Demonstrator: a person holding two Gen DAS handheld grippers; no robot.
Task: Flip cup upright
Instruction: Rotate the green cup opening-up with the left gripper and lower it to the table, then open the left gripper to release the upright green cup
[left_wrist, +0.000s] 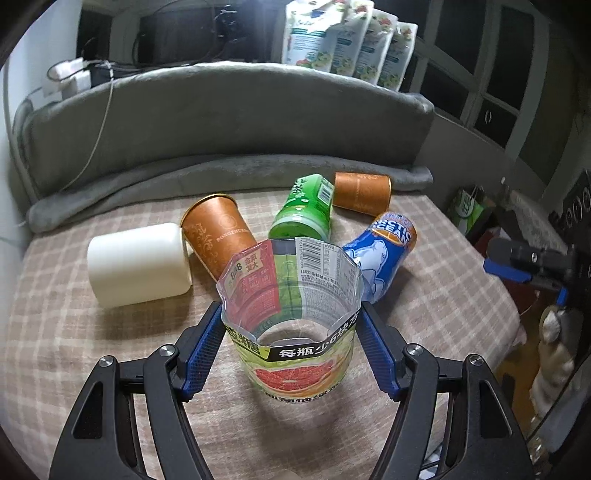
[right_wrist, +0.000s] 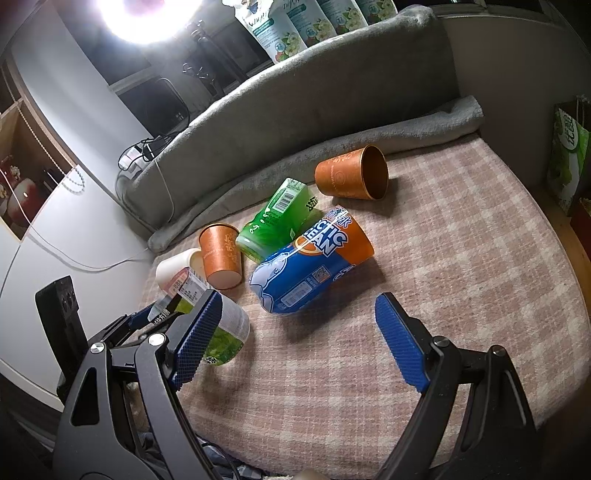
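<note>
Left hand-held gripper (left_wrist: 291, 343) pinches the clear cut-bottle cup (left_wrist: 291, 314) across its waist, blue pads (left_wrist: 205, 350) touching both side walls; cup stands mouth-up, base on or just above the plaid bed cover (left_wrist: 92, 350), near centre; mid-height grip probably chosen so the thin wall doesn't fold at the rim; looks like this cup is already righted and only needs release.

Right hand-held gripper (right_wrist: 295, 332) is spread wide and holds nothing; it hovers over the near edge, pointed at the blue cup (right_wrist: 306, 266), likely the next pick.

Others not yet upright: blue cup on its side, reads "ARCTIC OCEAN"; green cup (left_wrist: 303, 210) on its side behind it, barcode visible, text too small; orange paper cup (left_wrist: 218, 236) tilted against the white cup (left_wrist: 136, 264), reads "RONGZHUANG" as best I can tell; second orange paper cup (left_wrist: 362, 194) on its side, far right, mouth toward the right; white cup on its side, left, unlabelled.

Held cup label: grapefruit picture, "每瓶少6块方", barcode, red tag with "888"; rest unreadable.

Far side: grey blanket (left_wrist: 221, 122) rolled along the edge, probably stops things rolling off; refill pouches (left_wrist: 347, 40) behind, text unreadable.
</note>
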